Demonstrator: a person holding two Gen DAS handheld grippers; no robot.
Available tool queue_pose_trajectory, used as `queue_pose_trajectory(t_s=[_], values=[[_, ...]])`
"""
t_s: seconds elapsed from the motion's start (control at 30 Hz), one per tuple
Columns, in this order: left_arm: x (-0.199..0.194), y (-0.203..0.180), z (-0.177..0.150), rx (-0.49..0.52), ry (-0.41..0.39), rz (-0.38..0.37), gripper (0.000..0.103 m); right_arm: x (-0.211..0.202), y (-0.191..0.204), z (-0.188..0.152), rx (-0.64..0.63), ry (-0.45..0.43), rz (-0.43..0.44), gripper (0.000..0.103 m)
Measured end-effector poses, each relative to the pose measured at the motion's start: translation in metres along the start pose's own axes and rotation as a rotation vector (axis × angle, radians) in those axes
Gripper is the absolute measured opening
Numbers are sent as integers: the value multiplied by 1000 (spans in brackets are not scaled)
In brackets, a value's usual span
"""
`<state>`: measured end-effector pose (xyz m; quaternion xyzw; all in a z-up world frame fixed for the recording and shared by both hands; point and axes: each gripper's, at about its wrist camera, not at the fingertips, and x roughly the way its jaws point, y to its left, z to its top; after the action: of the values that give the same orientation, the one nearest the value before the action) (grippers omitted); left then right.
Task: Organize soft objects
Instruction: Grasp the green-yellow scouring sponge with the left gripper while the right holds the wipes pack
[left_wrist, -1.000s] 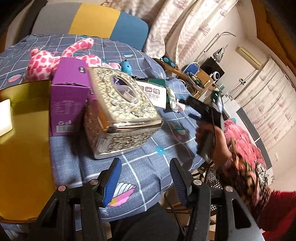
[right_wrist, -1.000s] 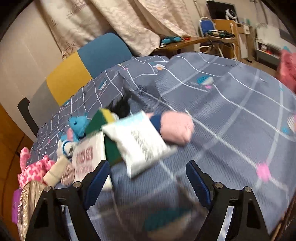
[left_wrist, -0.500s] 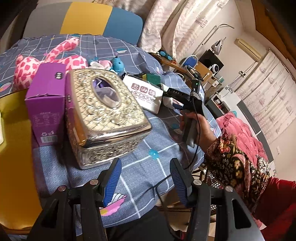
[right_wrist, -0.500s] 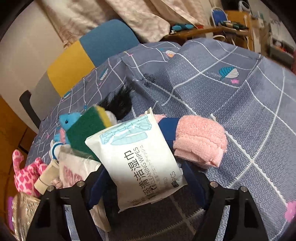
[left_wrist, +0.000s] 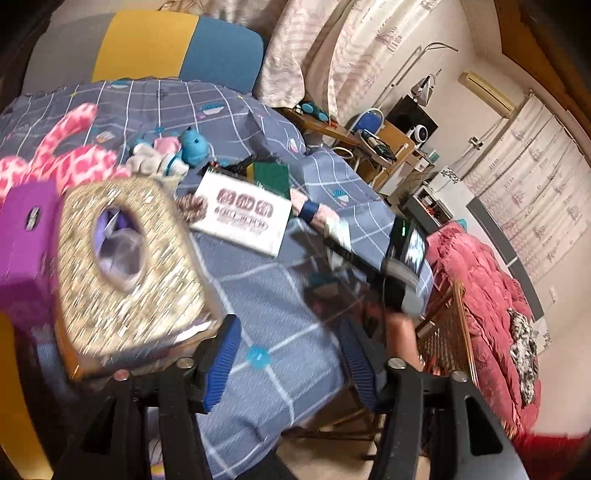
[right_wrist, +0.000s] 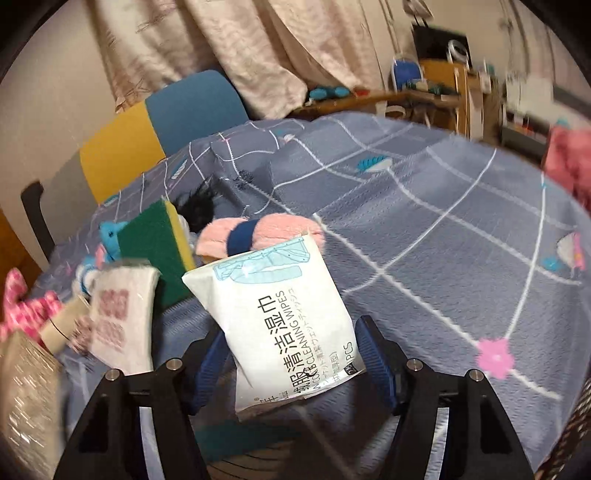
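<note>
Grid-patterned blue tablecloth (right_wrist: 424, 236); right hand-held gripper (right_wrist: 295, 365) closing around wipes pack (right_wrist: 280, 306); left hand-held gripper (left_wrist: 288, 365) empty, spread.

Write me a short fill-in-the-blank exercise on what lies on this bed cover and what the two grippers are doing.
1. The pack of cleaning wipes sits between the fingers of the ____ gripper.
2. A dark ____ band wraps the rolled pink towel.
3. The sponge has a green face and a ____ layer.
4. Nothing lies between the fingers of the ____ gripper, beside the gold tissue box.

Missing words: right; blue; yellow; left
</note>
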<state>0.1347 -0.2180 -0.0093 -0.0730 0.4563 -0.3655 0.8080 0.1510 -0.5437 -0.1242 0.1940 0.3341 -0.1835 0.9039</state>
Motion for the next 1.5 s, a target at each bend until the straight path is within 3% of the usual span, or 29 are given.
queue_pose_trajectory(t_s=[0.33,0.67,0.77,0.87,1.0,1.1,1.23,1.37,1.5], values=[[80,-40,73,-26,20,73,73,-2,-9,-7,13,-48,37,70],[184,-16,150,-104,79,230,83,0,-11,-10,28,-58,58,71],[206,-18,168,-18,61,281,84,1,-12,-10,35,-58,66,71],[231,-18,179,98,73,411,84,1,-13,-10,39,-59,72,71],[252,-7,185,62,116,374,86,2,-13,-10,41,-58,74,72],[266,-1,184,69,152,422,87,3,-15,-10,49,-53,84,72],[279,4,182,45,180,388,87,4,-16,-10,58,-56,93,72],[281,-2,174,66,198,349,72,4,-16,-10,57,-54,92,72],[270,-12,169,85,179,347,69,4,-17,-9,57,-54,94,72]])
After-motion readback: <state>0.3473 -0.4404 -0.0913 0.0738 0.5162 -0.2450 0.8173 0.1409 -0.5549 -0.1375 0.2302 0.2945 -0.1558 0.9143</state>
